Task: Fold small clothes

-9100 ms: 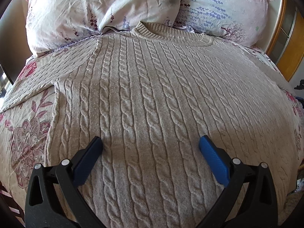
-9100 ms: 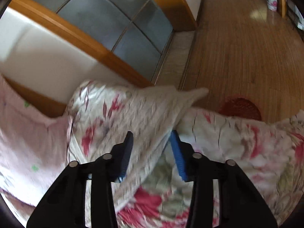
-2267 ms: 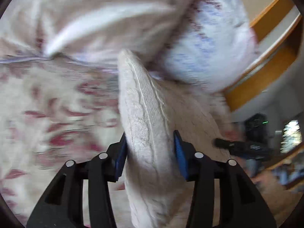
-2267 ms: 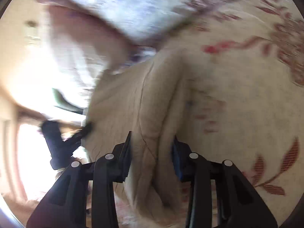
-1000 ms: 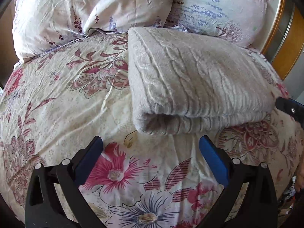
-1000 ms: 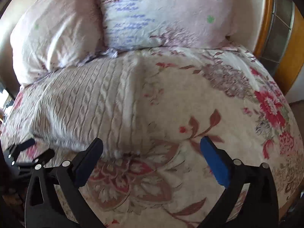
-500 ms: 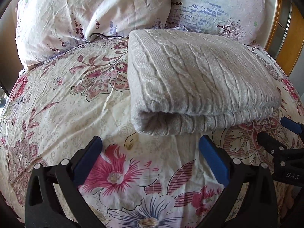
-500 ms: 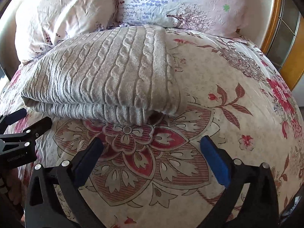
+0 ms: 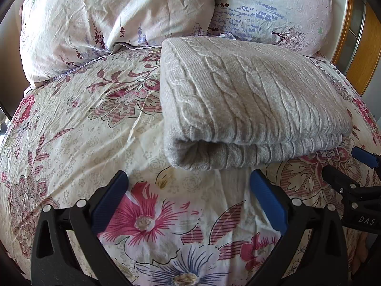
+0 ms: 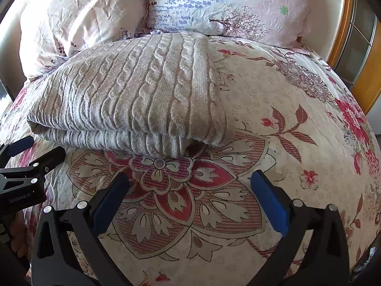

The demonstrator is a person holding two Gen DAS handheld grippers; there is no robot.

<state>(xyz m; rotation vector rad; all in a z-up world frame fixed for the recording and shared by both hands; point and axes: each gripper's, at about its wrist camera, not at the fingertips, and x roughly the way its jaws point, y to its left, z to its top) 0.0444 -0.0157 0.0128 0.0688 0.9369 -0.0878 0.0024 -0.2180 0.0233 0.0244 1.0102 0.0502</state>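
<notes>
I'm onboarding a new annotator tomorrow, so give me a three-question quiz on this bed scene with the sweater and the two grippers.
1. True or false: the left gripper is clamped on the cable-knit sweater.
2. Multiple choice: the sweater lies A) spread flat with sleeves out, B) folded into a thick bundle on the floral bedspread, C) draped over the pillows.
3. Fill in: in the right wrist view, the right gripper has its jaws ____ over the bedspread, short of the sweater.

Key: 1. false, its jaws are spread and it holds nothing. 2. B. 3. open.
</notes>
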